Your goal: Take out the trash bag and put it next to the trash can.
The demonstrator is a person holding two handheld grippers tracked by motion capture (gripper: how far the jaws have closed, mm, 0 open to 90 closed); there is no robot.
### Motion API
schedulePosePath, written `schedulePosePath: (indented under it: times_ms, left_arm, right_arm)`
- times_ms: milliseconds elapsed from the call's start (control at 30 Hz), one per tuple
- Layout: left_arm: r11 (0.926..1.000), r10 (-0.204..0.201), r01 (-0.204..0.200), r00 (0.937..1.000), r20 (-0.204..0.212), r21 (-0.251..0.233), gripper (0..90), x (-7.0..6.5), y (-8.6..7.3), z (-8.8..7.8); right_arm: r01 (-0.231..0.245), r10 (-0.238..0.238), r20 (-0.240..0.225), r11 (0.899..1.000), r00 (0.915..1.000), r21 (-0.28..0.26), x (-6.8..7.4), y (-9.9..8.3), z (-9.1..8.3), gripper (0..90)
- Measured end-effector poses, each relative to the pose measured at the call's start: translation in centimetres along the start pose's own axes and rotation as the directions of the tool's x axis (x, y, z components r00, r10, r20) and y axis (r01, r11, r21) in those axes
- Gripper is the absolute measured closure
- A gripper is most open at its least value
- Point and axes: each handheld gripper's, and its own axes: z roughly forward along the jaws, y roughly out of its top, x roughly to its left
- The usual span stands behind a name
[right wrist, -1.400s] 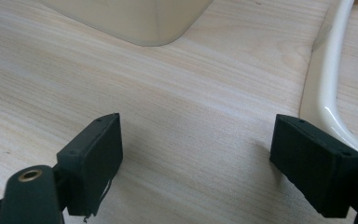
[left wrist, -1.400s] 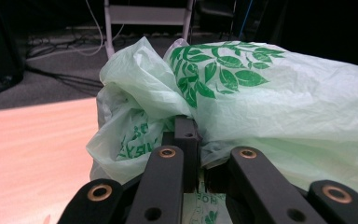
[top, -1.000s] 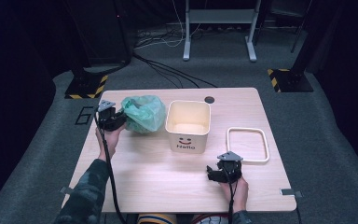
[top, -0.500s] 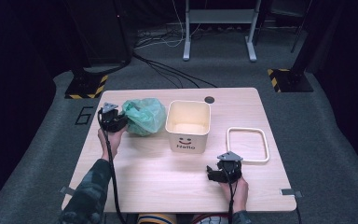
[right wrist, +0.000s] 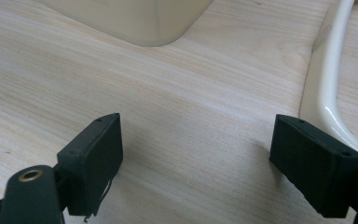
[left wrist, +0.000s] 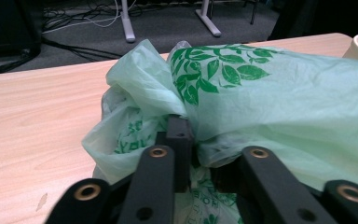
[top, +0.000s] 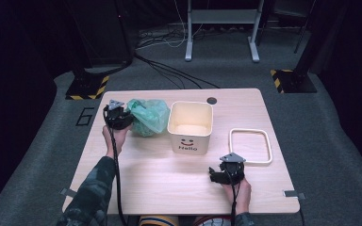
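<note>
The left claw (left wrist: 200, 144) sat at the crumpled edge of a green plastic bag (left wrist: 270, 98), its jaws narrow with a fold of the thin film caught between them; they had just been easing apart a little, yet the film looked pinched there. The bag was pale, translucent green, printed with darker green leaves on its upper side and some green lettering lower down that was too creased to read. It was bunched into a loose, wrinkled heap, lying on the left part of the wooden counter (top: 160, 174), just beside a cream bin (top: 190, 126) with a smiling face and the word "Hello" on its front. In the left gripper view the claw's far jaw was buried under the plastic, and the bag ran off the right edge of the picture. Whatever was inside the bag could not be made out.

The right claw (right wrist: 196, 154) stood wide, with nothing between its jaws, low over bare counter near the front edge. Close to its outer jaw lay a white rectangular frame (top: 250, 146), cut off at the border of the right gripper view. The bin's base showed there too.
</note>
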Motion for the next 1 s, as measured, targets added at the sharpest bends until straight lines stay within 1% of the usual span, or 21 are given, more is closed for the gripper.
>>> schedulePosePath:
  times_ms: [67, 100, 167, 200, 233, 267, 300, 333, 400, 433, 500, 533, 567, 600, 667, 833, 900, 967, 1000]
  left_arm:
    - [0.9999, -0.011, 0.011, 0.9999, 0.009, 0.007, 73.2, 0.1, 0.0, -0.1]
    - [0.9998, -0.012, 0.012, 0.9998, 0.013, 0.016, 68.5, 0.2, -0.1, -0.1]
    - [0.9995, -0.020, 0.019, 0.9994, 0.027, 0.027, 62.7, 0.3, -0.1, -0.3]
    - [0.9990, -0.028, 0.027, 0.9993, 0.027, 0.035, 56.6, 0.4, -0.1, -0.4]
    - [0.9987, -0.030, 0.029, 0.9988, 0.037, 0.042, 50.4, 0.4, -0.2, -0.5]
    - [0.9982, -0.034, 0.032, 0.9983, 0.047, 0.052, 47.7, 0.4, -0.2, -0.6]
    - [0.9982, -0.034, 0.032, 0.9983, 0.047, 0.052, 44.3, 0.4, -0.2, -0.6]
    - [0.9962, -0.036, 0.031, 0.9974, 0.063, 0.082, 39.4, 0.4, -0.3, -0.9]
    - [0.9954, -0.032, 0.028, 0.9983, 0.049, 0.092, 30.8, 0.3, -0.4, -1.2]
    - [0.9951, -0.027, 0.023, 0.9985, 0.048, 0.096, 28.5, 0.2, -0.5, -1.5]
    - [0.9944, -0.029, 0.024, 0.9985, 0.047, 0.103, 22.1, 0.2, -0.6, -1.6]
    - [0.9936, -0.034, 0.029, 0.9982, 0.049, 0.109, 19.2, 0.3, -0.8, -2.0]
    - [0.9936, -0.034, 0.029, 0.9982, 0.049, 0.109, 18.1, 0.3, -0.8, -2.0]
    - [0.9931, -0.031, 0.026, 0.9987, 0.041, 0.114, 16.3, 0.3, -1.1, -2.3]
    - [0.9919, -0.027, 0.021, 0.9988, 0.041, 0.125, 14.9, 0.4, -1.3, -2.7]
    - [0.9895, -0.023, 0.016, 0.9988, 0.044, 0.144, 14.8, 0.5, -2.2, -3.6]
    - [0.9884, -0.017, 0.011, 0.9991, 0.039, 0.152, 14.7, 0.5, -2.6, -3.9]
    - [0.9877, -0.022, 0.014, 0.9985, 0.051, 0.156, 13.7, 0.5, -3.1, -4.4]
    - [0.9873, -0.018, 0.011, 0.9987, 0.048, 0.159, 13.2, 0.4, -3.3, -4.6]
  right_arm:
    - [0.000, 0.000, -0.001, 1.000, 1.0000, 0.000, 0.0, 0.0, 0.0, 16.0]
    - [0.000, 0.000, -0.001, 1.000, 1.0000, 0.000, 0.0, 0.0, 0.0, 16.0]
    - [0.000, 0.000, -0.001, 1.000, 1.0000, 0.000, 0.0, 0.0, 0.0, 16.0]
    - [0.000, 0.000, -0.001, 1.000, 1.0000, 0.000, 0.0, 0.0, 0.0, 16.1]
    - [0.000, 0.000, 0.000, 1.000, 1.0000, 0.000, 0.0, 0.0, 0.0, 16.0]
    - [0.000, 0.000, 0.000, 1.000, 1.0000, 0.000, 0.0, 0.0, 0.0, 16.0]
    - [0.000, 0.000, 0.000, 1.000, 1.0000, 0.000, 0.0, 0.0, 0.0, 16.0]
    - [0.000, 0.000, 0.000, 1.000, 1.0000, 0.000, 0.0, 0.0, 0.0, 16.0]
    - [0.000, 0.000, 0.000, 1.000, 1.0000, 0.000, 0.0, 0.0, 0.0, 16.0]
    - [0.001, -0.001, 0.000, 1.000, 1.0000, 0.000, 0.0, 0.0, 0.0, 16.0]
    - [0.002, -0.002, 0.000, 1.000, 1.0000, -0.001, 0.0, 0.0, 0.0, 15.9]
    - [0.001, -0.001, 0.001, 1.000, 1.0000, -0.001, 0.0, 0.0, 0.0, 15.9]
    - [0.001, -0.001, 0.001, 1.000, 1.0000, -0.001, 0.0, 0.0, 0.0, 15.9]
    - [0.001, -0.001, 0.001, 1.000, 1.0000, -0.001, 0.0, 0.0, 0.0, 15.9]
    - [0.002, -0.002, 0.001, 1.000, 1.0000, -0.002, 0.0, 0.0, 0.0, 15.9]
    - [0.002, -0.002, 0.003, 1.000, 1.0000, -0.002, 0.0, 0.0, 0.0, 15.8]
    - [0.002, -0.002, 0.003, 1.000, 1.0000, -0.003, 0.0, 0.0, 0.0, 15.9]
    - [0.001, -0.001, 0.003, 1.000, 1.0000, -0.003, 0.0, 0.0, 0.0, 15.9]
    - [0.001, -0.001, 0.004, 1.000, 1.0000, -0.003, 0.1, 0.0, 0.0, 15.9]
